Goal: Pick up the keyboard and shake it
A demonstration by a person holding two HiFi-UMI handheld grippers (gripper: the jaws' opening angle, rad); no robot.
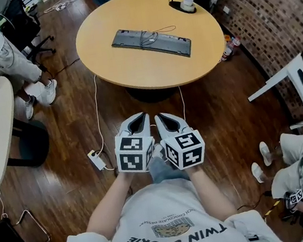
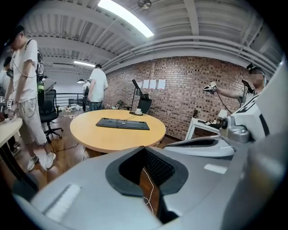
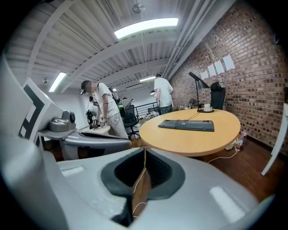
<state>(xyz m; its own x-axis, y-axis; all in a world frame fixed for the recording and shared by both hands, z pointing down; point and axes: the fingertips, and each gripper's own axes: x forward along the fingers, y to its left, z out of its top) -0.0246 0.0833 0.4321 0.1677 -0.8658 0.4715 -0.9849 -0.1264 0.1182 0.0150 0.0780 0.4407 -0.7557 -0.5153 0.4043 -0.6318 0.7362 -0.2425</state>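
The left claw (image 1: 138,123) and right claw (image 1: 168,122) are closed tight, holding nothing — open both wide before reaching the keyboard (image 1: 151,42) far ahead.

Around the keyboard (image 1: 151,42) the table (image 1: 127,70) lies bare; a cup (image 1: 187,3) stands apart.

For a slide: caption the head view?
Left claw and right claw, shut and empty, side by side short of the table bearing the keyboard.
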